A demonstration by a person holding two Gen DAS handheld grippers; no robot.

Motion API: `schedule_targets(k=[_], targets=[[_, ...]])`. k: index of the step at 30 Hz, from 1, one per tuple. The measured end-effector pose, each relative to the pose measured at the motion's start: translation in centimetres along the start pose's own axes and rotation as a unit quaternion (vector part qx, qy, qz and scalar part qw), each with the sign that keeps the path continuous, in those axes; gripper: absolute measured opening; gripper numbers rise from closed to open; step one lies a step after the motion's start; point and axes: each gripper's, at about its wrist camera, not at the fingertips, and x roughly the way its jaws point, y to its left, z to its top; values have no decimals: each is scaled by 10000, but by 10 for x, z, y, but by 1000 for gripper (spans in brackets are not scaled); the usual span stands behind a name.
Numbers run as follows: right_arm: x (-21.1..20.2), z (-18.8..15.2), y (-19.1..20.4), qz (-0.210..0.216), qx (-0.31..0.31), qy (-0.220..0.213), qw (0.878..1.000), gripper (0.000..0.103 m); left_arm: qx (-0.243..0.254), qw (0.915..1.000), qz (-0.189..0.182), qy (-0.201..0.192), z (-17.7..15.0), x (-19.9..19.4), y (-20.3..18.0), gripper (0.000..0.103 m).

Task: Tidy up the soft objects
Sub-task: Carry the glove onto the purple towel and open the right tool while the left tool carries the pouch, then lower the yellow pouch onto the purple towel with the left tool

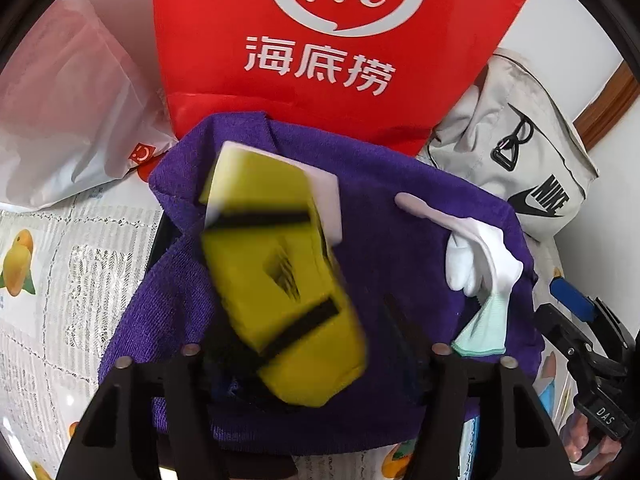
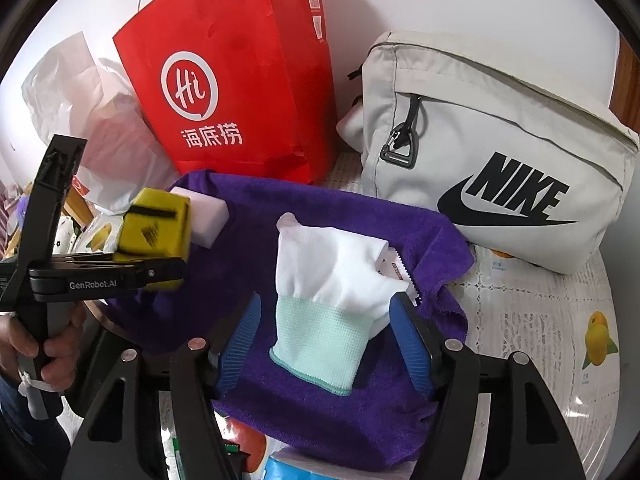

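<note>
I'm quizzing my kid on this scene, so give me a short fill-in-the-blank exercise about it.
1. The white glove lies on a ____ towel.
2. The paper bag behind the towel is ____.
3. The grey bag reads ____.
4. The yellow sponge has ____ stripes.

Missing words: purple; red; NIKE; black

Wall: plain white, evenly lit. Wooden trim: brown, seen at the right edge. Tabletop: covered by a white lace-patterned cloth printed with yellow fruit. Floor and windows: not shown.
</note>
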Motion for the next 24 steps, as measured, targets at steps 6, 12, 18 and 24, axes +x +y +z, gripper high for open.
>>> schedule_targets(k=[6, 12, 18, 24], targets=[[-8, -1, 3, -20, 19, -8, 10000, 67, 61, 9998, -24, -183, -3, -16, -4, 78], [-20, -6, 12, -24, 22, -55, 10000, 67, 92, 9994, 95, -324, -10, -34, -2, 78], [-36, -15, 20, 1, 29, -95, 10000, 67, 203, 9981, 163, -563, -20, -54, -4, 78], [-56, -25, 26, 4, 55, -196, 9998, 67, 277, 9958, 252, -840, -34, -79, -5, 78]])
